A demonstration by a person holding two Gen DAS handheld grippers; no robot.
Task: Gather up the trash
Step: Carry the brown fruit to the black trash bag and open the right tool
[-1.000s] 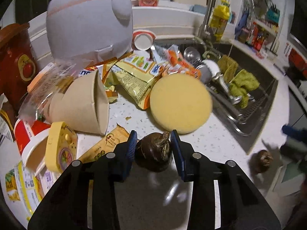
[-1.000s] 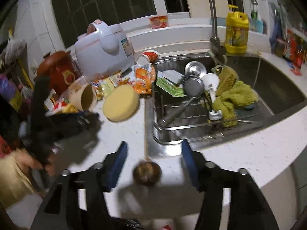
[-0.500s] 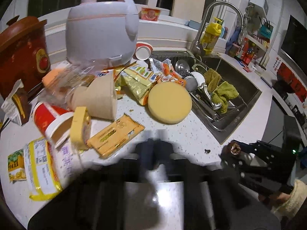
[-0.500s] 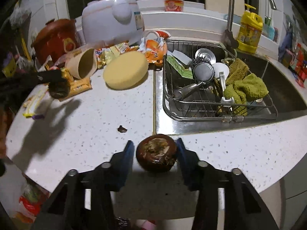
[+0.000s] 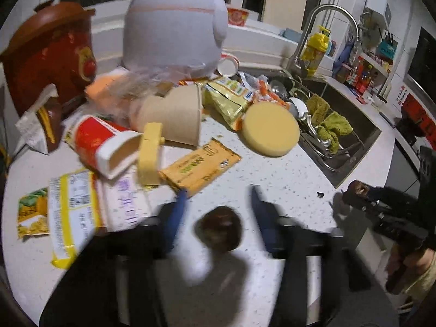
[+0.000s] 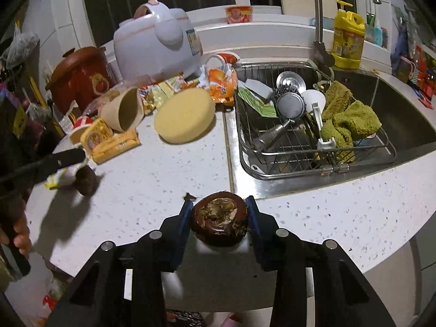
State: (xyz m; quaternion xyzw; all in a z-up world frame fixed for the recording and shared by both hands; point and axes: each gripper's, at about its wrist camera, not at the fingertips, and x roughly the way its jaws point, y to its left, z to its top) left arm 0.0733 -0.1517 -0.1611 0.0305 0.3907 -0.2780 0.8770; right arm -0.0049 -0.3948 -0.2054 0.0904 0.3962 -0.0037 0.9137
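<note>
Left gripper point(image 5: 218, 204) jaws just opened, now wide; a dark round husk point(image 5: 219, 231) sits loose between them, touching neither pad, blurred, over the white counter point(image 5: 286, 174). Wrappers point(image 5: 200, 169) and a paper cup point(image 5: 174, 117) lie behind it. Right gripper point(image 6: 219, 212) jaws narrowed, clamped on a second husk point(image 6: 219, 222) at the counter's front edge, near the sink rack point(image 6: 313, 147).

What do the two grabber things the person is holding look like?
Each is a black plastic tool. The right gripper has two black arms with round silver bolts on top, ending in blue fingers. The left gripper looks alike but is blurred: black body, blue fingers. No cables or markings show.
</note>
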